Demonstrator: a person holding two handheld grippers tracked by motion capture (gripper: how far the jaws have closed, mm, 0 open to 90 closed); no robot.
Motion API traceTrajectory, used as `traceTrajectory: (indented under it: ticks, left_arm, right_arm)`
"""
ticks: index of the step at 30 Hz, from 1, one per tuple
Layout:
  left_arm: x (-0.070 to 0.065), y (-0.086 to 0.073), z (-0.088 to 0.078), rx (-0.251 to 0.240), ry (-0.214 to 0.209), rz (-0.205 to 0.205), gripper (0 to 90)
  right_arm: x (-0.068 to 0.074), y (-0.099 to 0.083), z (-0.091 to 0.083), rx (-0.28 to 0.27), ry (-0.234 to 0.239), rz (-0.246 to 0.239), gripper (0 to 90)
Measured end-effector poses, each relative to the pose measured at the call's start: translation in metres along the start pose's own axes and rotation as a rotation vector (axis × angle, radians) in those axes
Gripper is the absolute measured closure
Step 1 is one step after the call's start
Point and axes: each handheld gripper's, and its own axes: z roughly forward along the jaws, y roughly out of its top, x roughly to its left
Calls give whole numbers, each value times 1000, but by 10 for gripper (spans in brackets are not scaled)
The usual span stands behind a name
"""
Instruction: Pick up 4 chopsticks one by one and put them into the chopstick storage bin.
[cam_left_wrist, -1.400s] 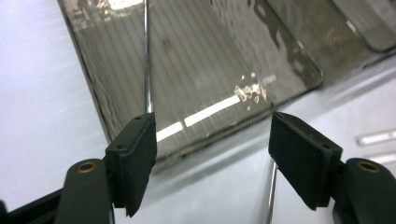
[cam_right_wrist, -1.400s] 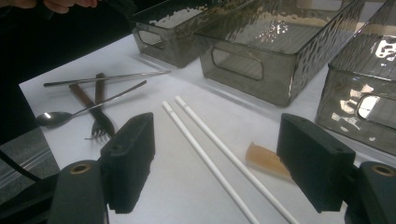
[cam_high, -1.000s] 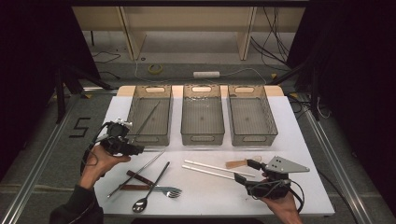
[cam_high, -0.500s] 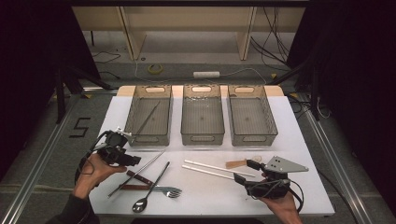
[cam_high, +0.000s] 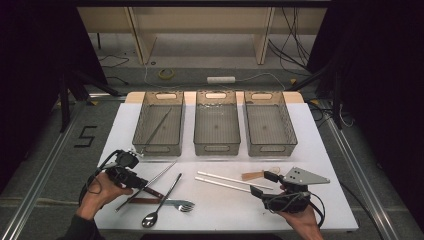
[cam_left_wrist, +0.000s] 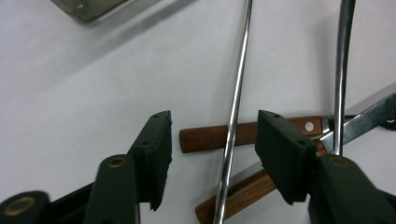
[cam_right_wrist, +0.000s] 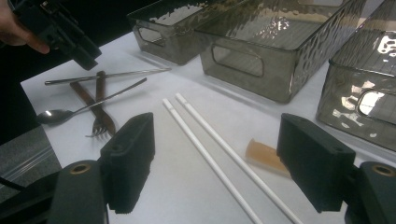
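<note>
While its jaws have just been closing, the left tool (cam_left_wrist: 212, 154) straddles the metal chopstick (cam_left_wrist: 232, 121), half-spread, pads not yet touching; right tool (cam_right_wrist: 217, 158) gapes empty.

**Metal chopstick on the counter, crossing two wooden handles**

A thin, straight, shiny metal chopstick (cam_left_wrist: 232, 126) lies flat on the white counter (cam_high: 320, 150), running slantwise in front of the left-hand bin (cam_high: 159, 122) in the high view (cam_high: 150, 183). Its near part rests across two brown wooden handles (cam_left_wrist: 219, 136) of a knife and fork, touching both from above. Its far tip points toward the bin's near corner. A spoon (cam_high: 161, 202) lies just beside it, roughly parallel, on the side toward the counter's middle.
</note>
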Motion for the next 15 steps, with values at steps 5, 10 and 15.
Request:
traceTrajectory:
  ticks: [5, 10, 15]
  left_arm:
    - [1, -4, 3, 16, -13, 7, 531]
    - [0, -7, 6, 31, -18, 10, 579]
    - [-1, -9, 9, 42, -24, 18, 623]
  right_arm:
    - [0, 0, 0, -1, 1, 1, 290]
    - [0, 0, 1, 0, 2, 0, 290]
    - [0, 0, 0, 1, 3, 1, 290]
